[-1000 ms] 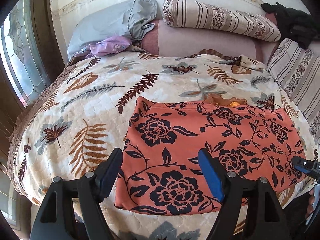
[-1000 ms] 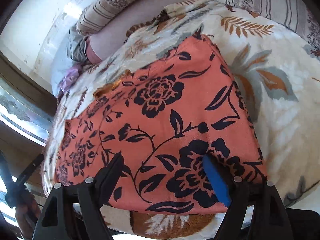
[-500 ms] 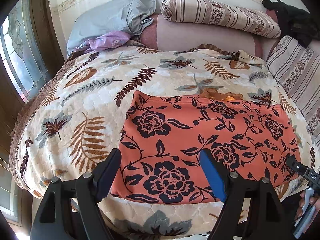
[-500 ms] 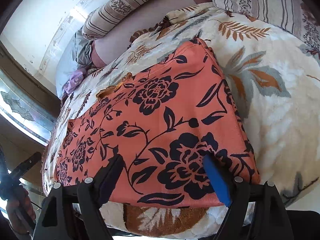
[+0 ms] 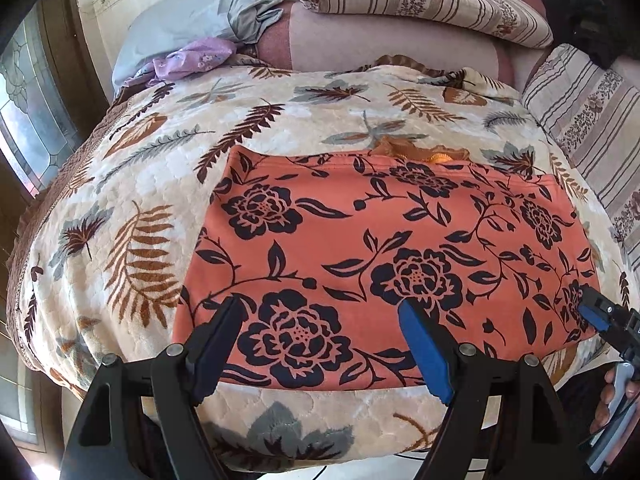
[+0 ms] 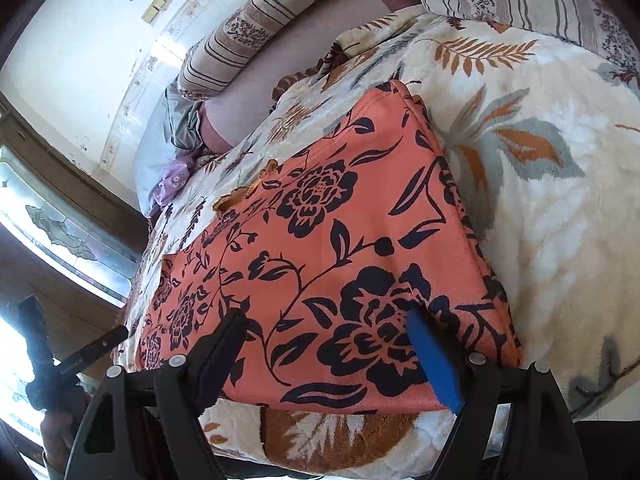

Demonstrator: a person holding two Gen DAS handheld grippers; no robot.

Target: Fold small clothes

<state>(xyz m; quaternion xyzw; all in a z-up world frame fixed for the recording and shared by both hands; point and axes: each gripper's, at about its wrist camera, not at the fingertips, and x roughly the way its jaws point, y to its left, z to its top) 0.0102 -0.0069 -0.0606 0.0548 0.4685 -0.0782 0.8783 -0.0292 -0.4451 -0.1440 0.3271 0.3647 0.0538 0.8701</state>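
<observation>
Bright daylight pours in through the window (image 6: 60,232) left of the right hand-held gripper (image 6: 328,356), burning out to glare low down. The bedspread (image 6: 560,240) looks washed out. Fisheye bending curves the edges, with black corners; everything stays sharp.

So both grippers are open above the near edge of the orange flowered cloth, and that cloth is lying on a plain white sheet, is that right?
Not quite. Both the left gripper and the right gripper are open over the near edge of the orange flowered cloth, but it lies on a cream bedspread printed with brown and grey leaves, not a plain white sheet. The left wrist view shows this.
</observation>
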